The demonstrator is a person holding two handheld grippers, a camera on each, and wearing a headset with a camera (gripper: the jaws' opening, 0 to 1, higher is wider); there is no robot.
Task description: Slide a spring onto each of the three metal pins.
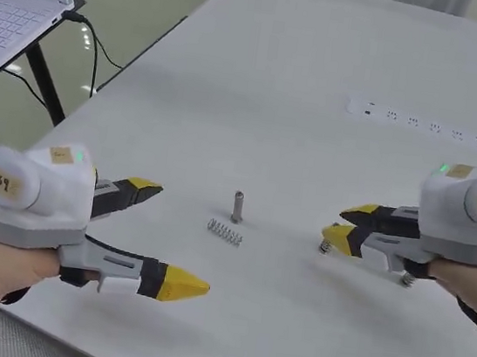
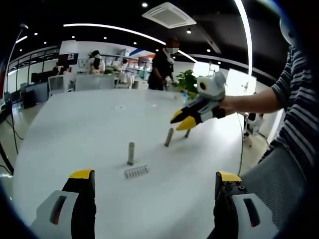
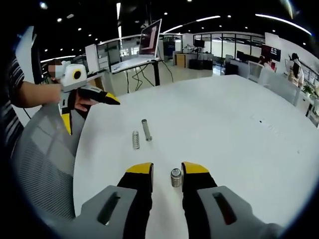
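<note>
Left gripper (image 1: 174, 236) sits wide open near the bare pin (image 1: 237, 206), with a loose spring (image 1: 224, 231) lying just beside that pin. Right gripper (image 3: 167, 168) (jaws slightly apart, not clamping) straddles a sprung pin (image 3: 175, 178), well apart from the bare pin.

White workbench (image 1: 321, 84), green floor (image 1: 155, 9) (bright ceiling lights (image 2: 99, 26)).

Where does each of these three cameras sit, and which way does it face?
Head view: on the head, looking down at the table; left gripper, right gripper and a hand show.
Left gripper view: on the left gripper, facing the right one; own jaws wide apart.
Right gripper view: on the right gripper, facing the left one; own jaws closer.
Shared: bare pin, loose spring.
</note>
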